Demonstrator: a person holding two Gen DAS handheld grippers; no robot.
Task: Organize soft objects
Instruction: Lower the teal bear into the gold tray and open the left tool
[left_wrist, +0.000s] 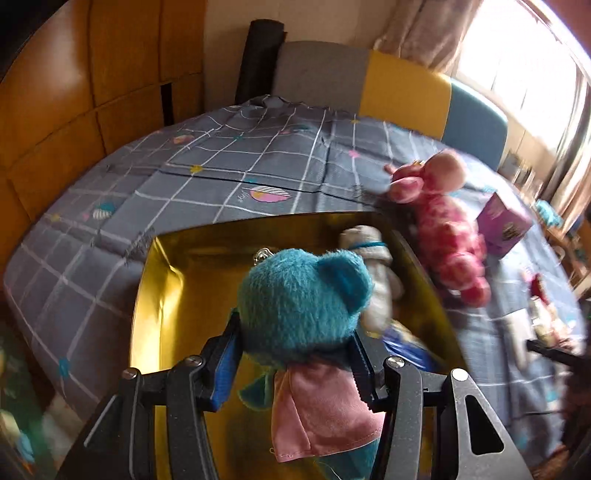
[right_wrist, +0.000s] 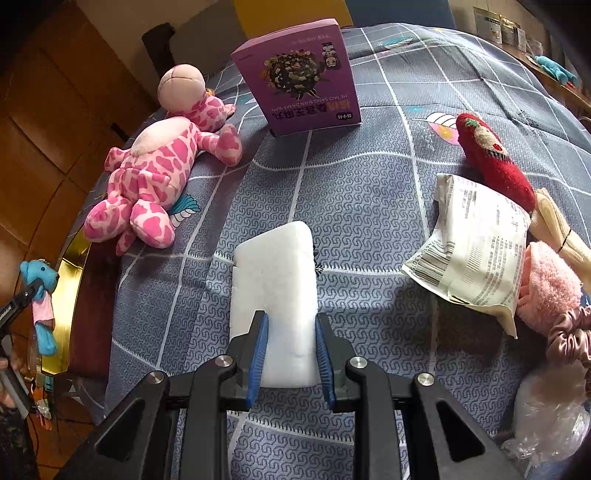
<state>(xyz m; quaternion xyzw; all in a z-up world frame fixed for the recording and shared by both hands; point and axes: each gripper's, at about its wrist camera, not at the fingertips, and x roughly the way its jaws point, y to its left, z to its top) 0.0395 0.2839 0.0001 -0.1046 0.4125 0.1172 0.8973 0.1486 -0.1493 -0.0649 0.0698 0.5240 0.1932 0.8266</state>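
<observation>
My left gripper (left_wrist: 295, 332) is shut on a small teal teddy bear (left_wrist: 303, 299) in a pink dress and holds it above the gold tin box (left_wrist: 166, 273); the bear also shows in the right wrist view (right_wrist: 38, 275). A grey soft toy (left_wrist: 373, 273) lies inside the box. My right gripper (right_wrist: 290, 328) is shut on a white sponge block (right_wrist: 275, 273), which rests on the bed. A pink spotted plush giraffe (right_wrist: 155, 166) lies left of it, beside the box (right_wrist: 68, 280).
A purple carton (right_wrist: 299, 74) stands at the back. A printed white packet (right_wrist: 476, 240), a red knitted item (right_wrist: 491, 158), a pink fluffy cloth (right_wrist: 550, 288), a scrunchie (right_wrist: 569, 336) and a clear plastic bag (right_wrist: 546, 417) lie at the right. A wooden wardrobe (left_wrist: 74, 92) stands left.
</observation>
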